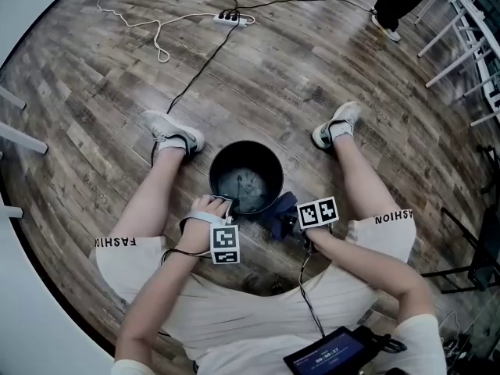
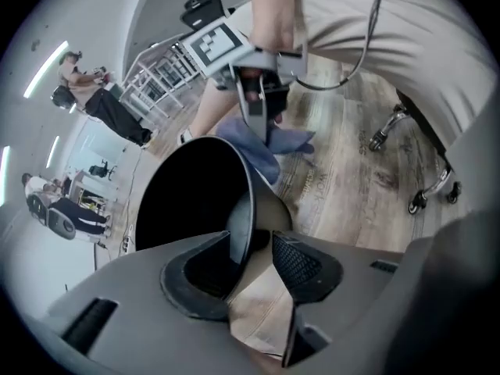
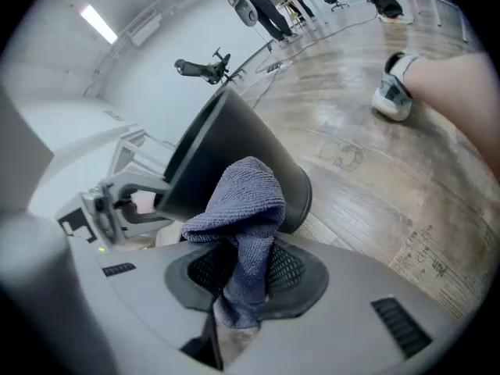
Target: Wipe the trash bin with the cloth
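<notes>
R gripper (image 3: 242, 270) clamps cloth (image 3: 246, 201) beside black bin (image 3: 223, 151); L gripper (image 2: 258, 258) straddles rim (image 2: 248, 209).

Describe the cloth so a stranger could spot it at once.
Find the black bin on the wood floor between the seated person's legs. Beside its outer wall, on the side nearest the person's right leg, is the cloth, pinched in the right gripper. It is the only soft, blue thing there, next to the hard black bin and the grey gripper.
</notes>
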Tool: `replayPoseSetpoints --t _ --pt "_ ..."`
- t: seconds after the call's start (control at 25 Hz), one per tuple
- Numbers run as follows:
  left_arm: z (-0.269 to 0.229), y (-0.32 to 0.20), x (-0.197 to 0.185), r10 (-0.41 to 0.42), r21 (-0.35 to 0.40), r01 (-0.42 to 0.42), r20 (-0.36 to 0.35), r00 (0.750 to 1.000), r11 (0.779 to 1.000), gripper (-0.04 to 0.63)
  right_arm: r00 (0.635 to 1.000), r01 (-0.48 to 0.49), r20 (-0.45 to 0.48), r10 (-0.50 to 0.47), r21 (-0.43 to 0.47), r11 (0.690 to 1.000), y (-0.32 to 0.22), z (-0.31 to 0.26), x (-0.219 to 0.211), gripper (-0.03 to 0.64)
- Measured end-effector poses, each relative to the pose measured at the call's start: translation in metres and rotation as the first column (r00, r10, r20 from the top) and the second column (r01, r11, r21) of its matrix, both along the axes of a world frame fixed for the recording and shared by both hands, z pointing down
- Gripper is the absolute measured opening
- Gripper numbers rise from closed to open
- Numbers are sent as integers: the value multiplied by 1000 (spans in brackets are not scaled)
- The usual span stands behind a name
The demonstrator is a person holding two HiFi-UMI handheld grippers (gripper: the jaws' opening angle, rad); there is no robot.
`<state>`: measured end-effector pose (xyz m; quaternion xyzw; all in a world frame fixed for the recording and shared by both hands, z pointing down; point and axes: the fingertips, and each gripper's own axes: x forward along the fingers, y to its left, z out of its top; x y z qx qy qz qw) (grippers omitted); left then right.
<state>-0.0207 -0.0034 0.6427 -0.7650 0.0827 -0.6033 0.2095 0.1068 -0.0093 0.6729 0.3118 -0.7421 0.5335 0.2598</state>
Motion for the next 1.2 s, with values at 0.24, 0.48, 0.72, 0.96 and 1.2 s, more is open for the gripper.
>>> replayPoseSetpoints --t 0.24,0.48,0.72,0.96,1.2 --pt "4 0 -2 42 40 -43 36 998 998 158 998 19 58 -27 136 990 -1 -65 -19 86" --pt "3 5 2 79 32 -80 53 996 996 130 995 97 -15 -96 144 985 1 -39 -38 86" --pt "1 13 21 88 1 -88 6 996 996 92 994 80 -85 -72 96 992 -14 26 -34 86" --pt "1 14 29 32 -56 -32 3 999 998 81 986 86 -149 -77 60 994 -22 101 -27 86" --pt "2 12 43 -61 -67 60 -13 998 996 77 981 81 -182 -68 60 995 -26 163 -22 86"
